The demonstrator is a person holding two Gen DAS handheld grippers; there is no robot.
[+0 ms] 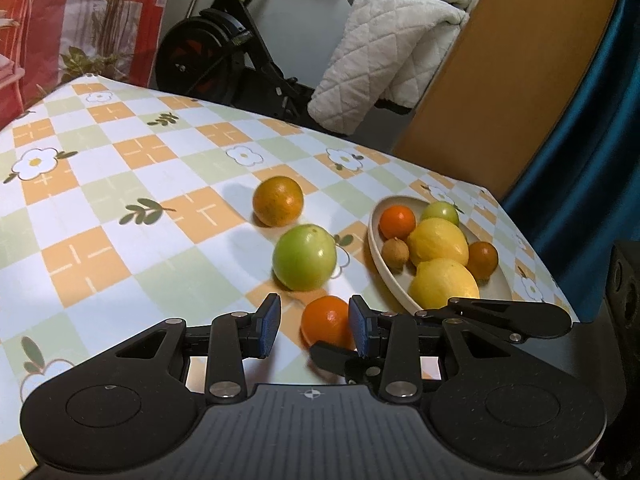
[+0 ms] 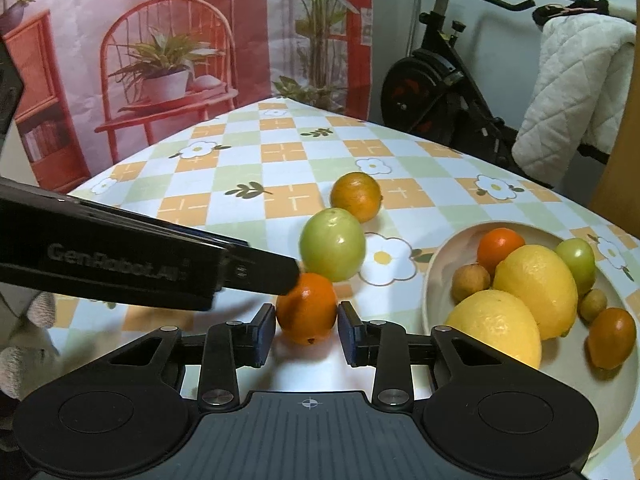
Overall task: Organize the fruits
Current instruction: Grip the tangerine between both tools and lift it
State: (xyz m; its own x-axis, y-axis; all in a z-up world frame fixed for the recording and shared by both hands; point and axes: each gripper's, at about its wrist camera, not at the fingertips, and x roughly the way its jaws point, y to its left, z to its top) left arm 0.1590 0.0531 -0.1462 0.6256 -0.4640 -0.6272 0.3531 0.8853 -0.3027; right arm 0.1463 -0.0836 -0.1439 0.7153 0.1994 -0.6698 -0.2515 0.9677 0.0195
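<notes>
While my right claw [image 2: 306,330] flanked the small, glossy round orange [image 2: 307,307],
its blue ribbed pads [image 2: 264,334] stood just apart from the smooth peel, not pinching.

Right gripper [image 2: 307,330] jaws straddle the small orange [image 2: 306,308] on the tabletop [image 2: 240,208], green fruit [image 2: 333,245] just behind.

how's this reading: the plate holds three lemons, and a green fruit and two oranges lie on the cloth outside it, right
Not quite: the plate holds two lemons, one in front and one behind, not three; the right wrist view shows it. A green fruit and two oranges, near and far, do lie on the cloth outside it.
</notes>
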